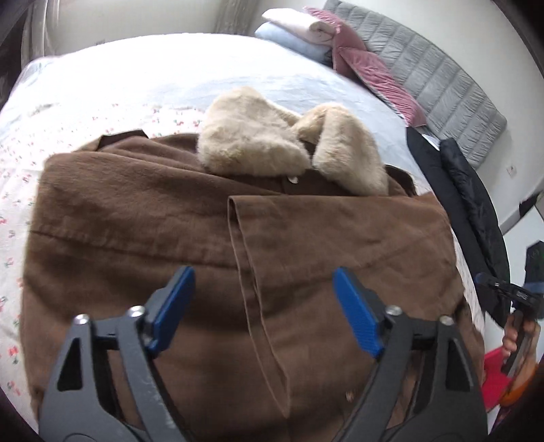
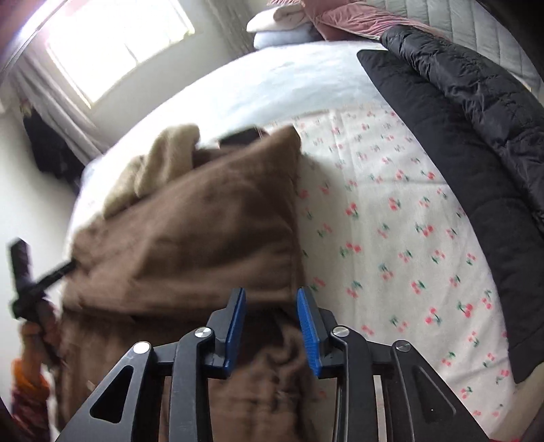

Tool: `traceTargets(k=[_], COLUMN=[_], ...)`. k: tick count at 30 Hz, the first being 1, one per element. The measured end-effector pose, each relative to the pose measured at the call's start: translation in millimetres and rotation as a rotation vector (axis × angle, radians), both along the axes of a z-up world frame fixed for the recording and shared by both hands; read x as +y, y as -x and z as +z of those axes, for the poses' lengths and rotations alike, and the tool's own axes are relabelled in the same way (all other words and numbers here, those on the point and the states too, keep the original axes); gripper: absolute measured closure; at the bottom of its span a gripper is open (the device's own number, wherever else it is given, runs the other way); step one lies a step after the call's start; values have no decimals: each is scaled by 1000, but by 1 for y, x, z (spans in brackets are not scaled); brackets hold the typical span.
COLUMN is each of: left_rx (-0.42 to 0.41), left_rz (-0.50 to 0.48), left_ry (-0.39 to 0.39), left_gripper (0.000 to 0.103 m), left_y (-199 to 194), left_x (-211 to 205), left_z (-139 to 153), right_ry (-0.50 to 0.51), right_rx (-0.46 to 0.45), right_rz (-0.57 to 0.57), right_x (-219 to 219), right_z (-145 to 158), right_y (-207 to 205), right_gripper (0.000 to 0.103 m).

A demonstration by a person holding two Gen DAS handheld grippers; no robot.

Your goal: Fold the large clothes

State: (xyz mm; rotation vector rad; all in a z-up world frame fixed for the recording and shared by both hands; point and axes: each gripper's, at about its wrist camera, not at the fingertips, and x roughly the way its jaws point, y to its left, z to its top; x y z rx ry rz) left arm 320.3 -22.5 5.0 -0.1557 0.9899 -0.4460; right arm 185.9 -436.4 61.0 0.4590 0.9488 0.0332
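One coat (image 1: 170, 221), black jacket (image 2: 459, 136) beside it

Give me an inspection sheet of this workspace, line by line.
Surface: bed with cherry-print sheet, pale cover further up.
Job's things: brown coat with beige fur collar, partly folded, one panel lapped over the front.
Clutter: black puffer jacket along the bed's edge; pink pillows and folded linens at the head.
Grippers: left gripper open above the coat, nothing between the pads; right gripper at the coat's edge, part open, not clamped.
Cables: nothing seen.
Surroundings: grey quilted headboard, window with curtains.
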Motion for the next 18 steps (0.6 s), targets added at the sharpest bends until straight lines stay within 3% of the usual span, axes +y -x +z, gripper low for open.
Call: traceTargets(k=[3, 6, 15, 16, 17, 18], left_rx=[25, -48, -255, -272, -296, -319], left_rz=[18, 22, 39, 37, 34, 37], left_ry=[-19, -49, 21, 24, 28, 30], left_gripper=[44, 91, 95, 95, 95, 95], left_y=[-17, -13, 20, 20, 23, 22], left_x=[-13, -23, -10, -10, -9, -12], left_z=[-16, -12, 14, 16, 20, 24], right_ry=[-37, -76, -234, -254, -267, -247], right_rx=[-41, -57, -16, -11, -19, -34], right_rz=[-48, -90, -247, -246, -223, -206], right_x=[-4, -12, -45, -44, -42, -39], right_z=[8, 9, -43, -50, -54, -54], right_y=[-19, -49, -135, -140, -145, -145], right_gripper=[53, 51, 51, 59, 86, 92])
